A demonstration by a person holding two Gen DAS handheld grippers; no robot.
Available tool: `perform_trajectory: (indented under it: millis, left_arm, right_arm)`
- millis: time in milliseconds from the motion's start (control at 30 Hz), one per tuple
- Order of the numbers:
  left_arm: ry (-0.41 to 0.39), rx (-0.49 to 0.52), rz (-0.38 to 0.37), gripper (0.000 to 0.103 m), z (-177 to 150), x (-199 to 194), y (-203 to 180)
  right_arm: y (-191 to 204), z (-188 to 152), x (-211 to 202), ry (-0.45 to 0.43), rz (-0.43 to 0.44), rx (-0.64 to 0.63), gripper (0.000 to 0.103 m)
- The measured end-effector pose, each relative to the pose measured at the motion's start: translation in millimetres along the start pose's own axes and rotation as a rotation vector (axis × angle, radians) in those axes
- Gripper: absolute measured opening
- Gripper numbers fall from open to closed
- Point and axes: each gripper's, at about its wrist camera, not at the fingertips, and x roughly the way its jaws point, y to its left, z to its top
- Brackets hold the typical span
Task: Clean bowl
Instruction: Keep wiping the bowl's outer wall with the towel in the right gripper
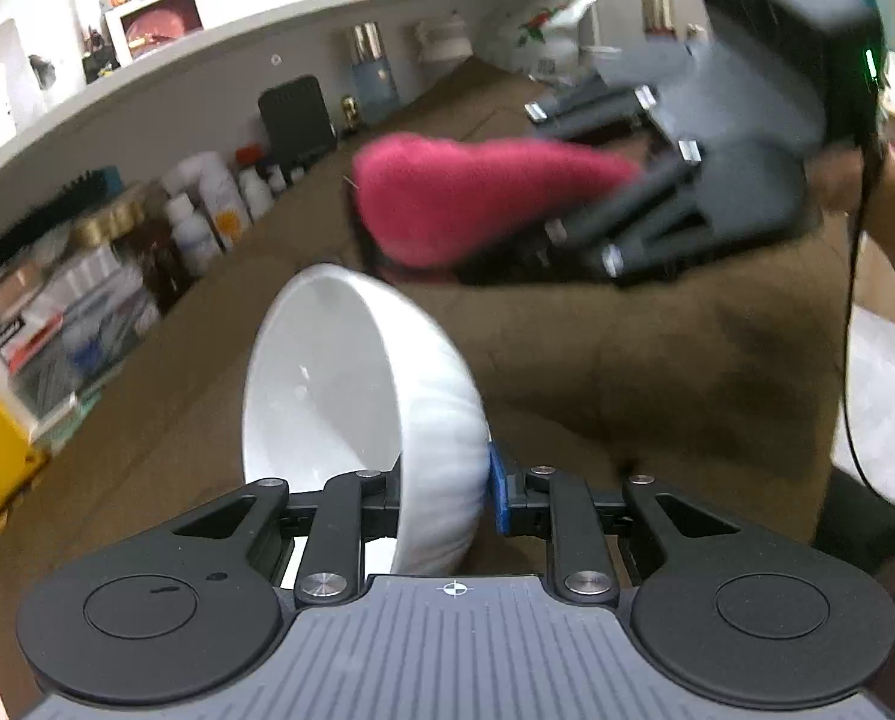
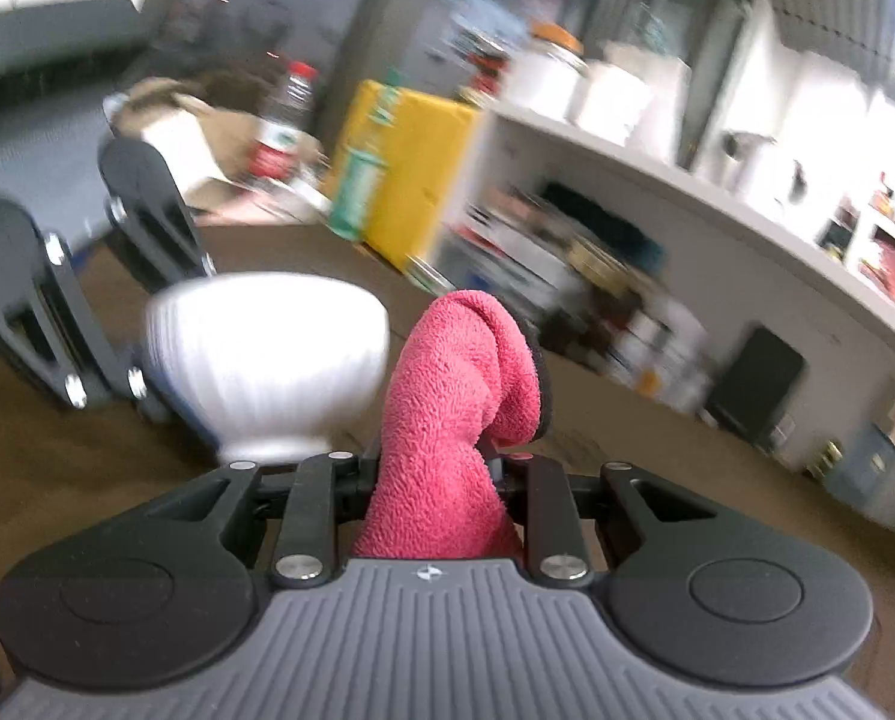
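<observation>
Left hand-held gripper (image 1: pixel 444 501) clamps the white bowl (image 1: pixel 351 396) tipped sideways, opening leftward; right hand-held gripper (image 2: pixel 432 480) pinches red cloth (image 2: pixel 453 420).

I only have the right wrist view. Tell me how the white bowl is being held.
Observer: The left tongs pinch the white bowl's wall, one finger inside, the blue-padded one outside.
Operator: Give me the bowl's tilt.
Observer: It is on its side in the left wrist view, its opening facing left toward the shelf of bottles.
Operator: Report the inside.
Observer: The interior looks plain white; the picture is too blurred to rule out small marks.
Operator: Say where my cloth is.
Observer: The pink cloth, gripped in the right tongs, hangs beyond the bowl's rim, apart from it.
</observation>
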Motion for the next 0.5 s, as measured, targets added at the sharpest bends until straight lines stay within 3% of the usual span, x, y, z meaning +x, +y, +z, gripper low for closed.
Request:
perform_trajectory:
  millis: [167,267,367,500]
  left_arm:
    - [0.023,-0.005,0.018,0.023,-11.5,1.9,-0.8]
    - [0.028,-0.006,0.022,0.024,-13.9,3.9,2.8]
    - [0.031,0.023,0.005,0.023,-13.0,4.9,4.3]
    - [0.033,0.037,0.004,0.023,-15.6,4.9,3.4]
  right_arm:
    - [52.6,-3.7,-13.5,0.048,0.106,-0.205,0.025]
    - [80.9,-15.4,-25.8,0.104,0.22,-0.294,0.025]
    - [93.1,-13.6,-30.5,0.13,0.212,-0.35,0.025]
    - [66.9,4.8,-23.5,0.1,0.148,-0.293,0.025]
